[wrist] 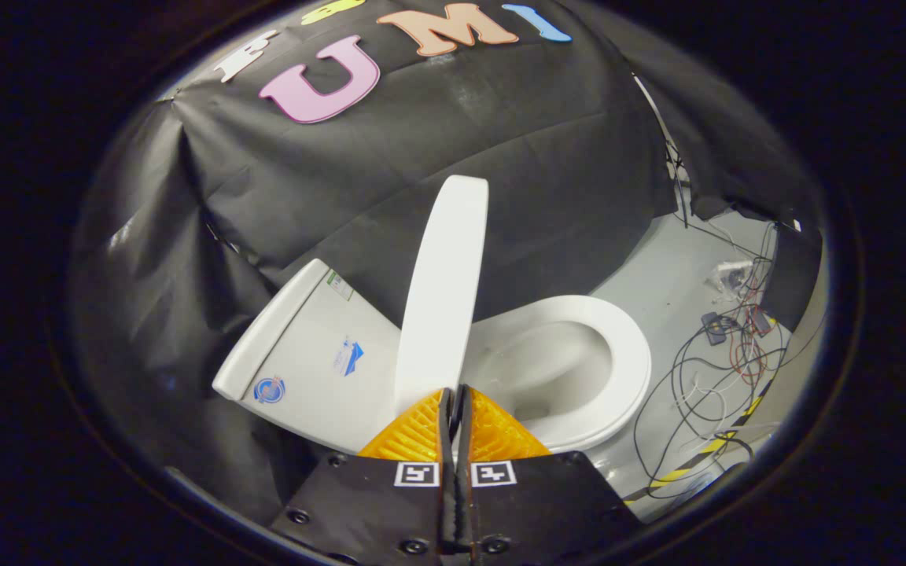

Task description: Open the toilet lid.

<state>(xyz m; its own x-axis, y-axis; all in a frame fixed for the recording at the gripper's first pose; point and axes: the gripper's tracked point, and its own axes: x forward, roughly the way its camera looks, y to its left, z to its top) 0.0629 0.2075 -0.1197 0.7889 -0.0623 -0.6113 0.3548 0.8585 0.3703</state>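
A white toilet stands against the black cloth wall, seen from its side. Its lid (441, 291) is raised, standing nearly upright between the tank (303, 354) and the bowl. The seat ring (630, 346) lies flat on the bowl (539, 369), whose inside is exposed. My gripper (454, 391) sits just in front of the lid's lower end. Its fingers are pressed together with only a thin slit between them, and I see nothing held there. The lid's base and hinge are hidden behind the fingers.
Loose cables (705, 377) and small electronics lie tangled on the grey floor (673, 267) to the right of the bowl. A yellow-and-black striped tape (705, 452) runs across the floor nearby. Black cloth closes in the back and left.
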